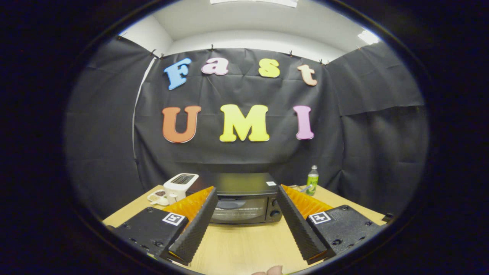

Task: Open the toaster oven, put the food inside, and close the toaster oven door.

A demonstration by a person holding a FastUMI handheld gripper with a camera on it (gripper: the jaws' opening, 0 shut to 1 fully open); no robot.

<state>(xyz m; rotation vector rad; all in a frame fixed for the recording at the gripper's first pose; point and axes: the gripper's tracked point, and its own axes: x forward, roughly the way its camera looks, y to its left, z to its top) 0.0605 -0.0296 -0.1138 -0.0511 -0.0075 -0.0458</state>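
Right up close, a fingertip (273,270) pokes in at the near edge of the wooden table (244,244), just below the gripper (245,189). Its two fingers are spread wide apart, gripping nothing, with bare tabletop between them. And framed neatly in that gap, beyond the tips, sits the toaster oven (244,198), a black box facing us, glass door up and closed, knobs down its right side. The gripper looks squared up to it on purpose, held back and level, probably so the door front stays in full sight. Whether any food is behind that glass is too dim to tell, so this closed door fits an oven waiting to be loaded or one already shut on its load. Moving outward: left of the oven stands a white pop-up toaster (180,185), and beside it a small white dish (158,196) with something dark in it, possibly the food. Off to the right, a green bottle (312,180) stands near the table's back edge.
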